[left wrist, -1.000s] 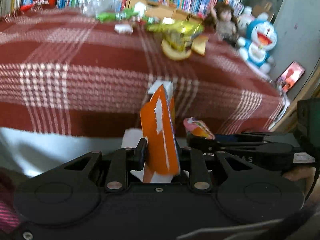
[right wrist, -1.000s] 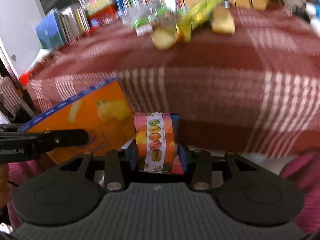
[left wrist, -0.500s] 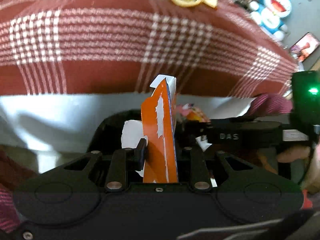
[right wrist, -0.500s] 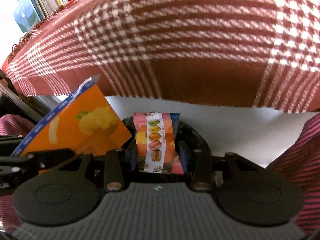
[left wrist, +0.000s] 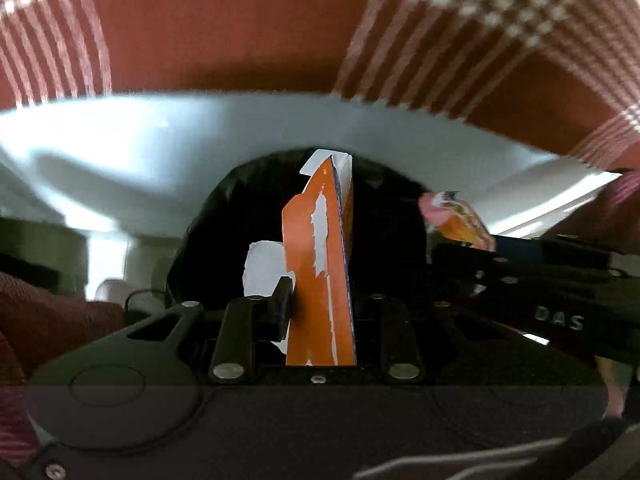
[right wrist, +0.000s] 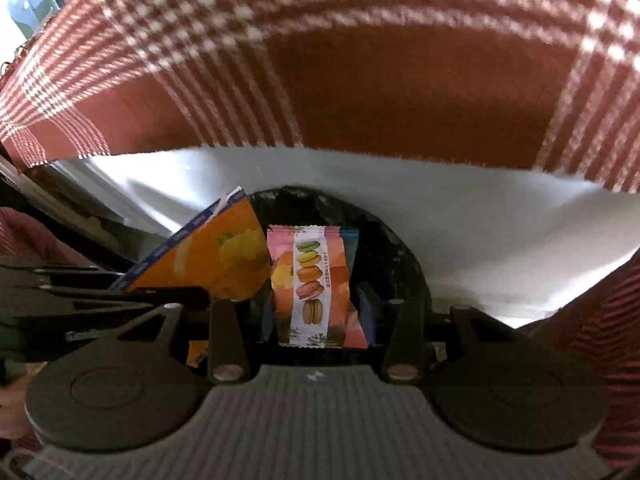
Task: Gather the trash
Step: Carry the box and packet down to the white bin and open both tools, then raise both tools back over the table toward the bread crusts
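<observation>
My left gripper is shut on a flattened orange carton, held edge-on over the dark mouth of a black-lined bin. The same orange carton shows its printed face at the left of the right wrist view. My right gripper is shut on a pink macaron snack packet, also above the black bin. The packet and the right gripper's black body appear at the right of the left wrist view. Both grippers point steeply down, side by side.
A red-and-white plaid tablecloth hangs over the table edge just behind the bin, with white cloth under it. Red striped sleeves flank the grippers. Books show at the far upper left.
Both grippers have sunk and tipped downward from table height, still holding the carton and the packet. The table top with its litter has left view and the bin's black opening has come in below.
</observation>
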The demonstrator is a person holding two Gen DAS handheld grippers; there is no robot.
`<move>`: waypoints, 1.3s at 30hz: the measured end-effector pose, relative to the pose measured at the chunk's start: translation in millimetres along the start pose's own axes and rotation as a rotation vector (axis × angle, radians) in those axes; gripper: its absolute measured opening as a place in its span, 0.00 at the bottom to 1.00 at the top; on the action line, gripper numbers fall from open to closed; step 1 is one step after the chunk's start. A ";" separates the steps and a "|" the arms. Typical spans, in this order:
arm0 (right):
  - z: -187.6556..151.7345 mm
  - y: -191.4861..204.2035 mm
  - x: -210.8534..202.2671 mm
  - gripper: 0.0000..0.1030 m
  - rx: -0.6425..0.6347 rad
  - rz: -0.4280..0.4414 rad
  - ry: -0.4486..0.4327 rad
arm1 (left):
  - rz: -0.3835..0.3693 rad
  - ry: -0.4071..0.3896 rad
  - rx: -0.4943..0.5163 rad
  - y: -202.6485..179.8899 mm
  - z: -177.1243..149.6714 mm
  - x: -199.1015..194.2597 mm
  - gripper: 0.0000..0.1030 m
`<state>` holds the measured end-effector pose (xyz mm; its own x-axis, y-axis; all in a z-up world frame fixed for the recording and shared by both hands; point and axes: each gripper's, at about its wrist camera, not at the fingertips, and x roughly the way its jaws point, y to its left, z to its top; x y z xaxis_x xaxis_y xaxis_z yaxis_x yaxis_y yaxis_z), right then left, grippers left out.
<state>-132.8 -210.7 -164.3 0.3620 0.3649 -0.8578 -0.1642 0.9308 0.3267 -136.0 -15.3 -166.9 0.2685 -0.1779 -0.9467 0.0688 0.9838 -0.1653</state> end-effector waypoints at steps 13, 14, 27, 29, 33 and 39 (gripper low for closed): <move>5.7 3.6 10.4 0.80 0.022 0.014 0.013 | 0.005 0.006 -0.017 4.3 1.9 0.4 0.58; 6.3 2.8 8.8 0.80 0.021 0.016 0.011 | 0.008 -0.001 -0.015 6.4 0.5 1.6 0.60; 22.5 15.4 -52.9 0.82 -0.104 0.013 -0.156 | -0.045 -0.229 0.048 9.3 9.2 -58.4 0.83; 27.4 21.3 -72.7 0.82 -0.156 0.014 -0.206 | -0.060 -0.280 0.066 7.7 11.2 -76.3 0.85; 37.7 29.6 -108.7 0.82 -0.246 0.018 -0.300 | -0.083 -0.393 0.097 3.3 15.3 -111.6 0.88; 59.2 26.9 -152.6 0.82 -0.289 -0.046 -0.478 | -0.085 -0.563 0.151 -15.3 32.3 -147.7 0.95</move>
<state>-138.1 -240.0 -1.1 0.7398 0.3561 -0.5709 -0.3586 0.9266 0.1133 -145.7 -4.7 -15.6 0.7220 -0.2800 -0.6327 0.2370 0.9592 -0.1541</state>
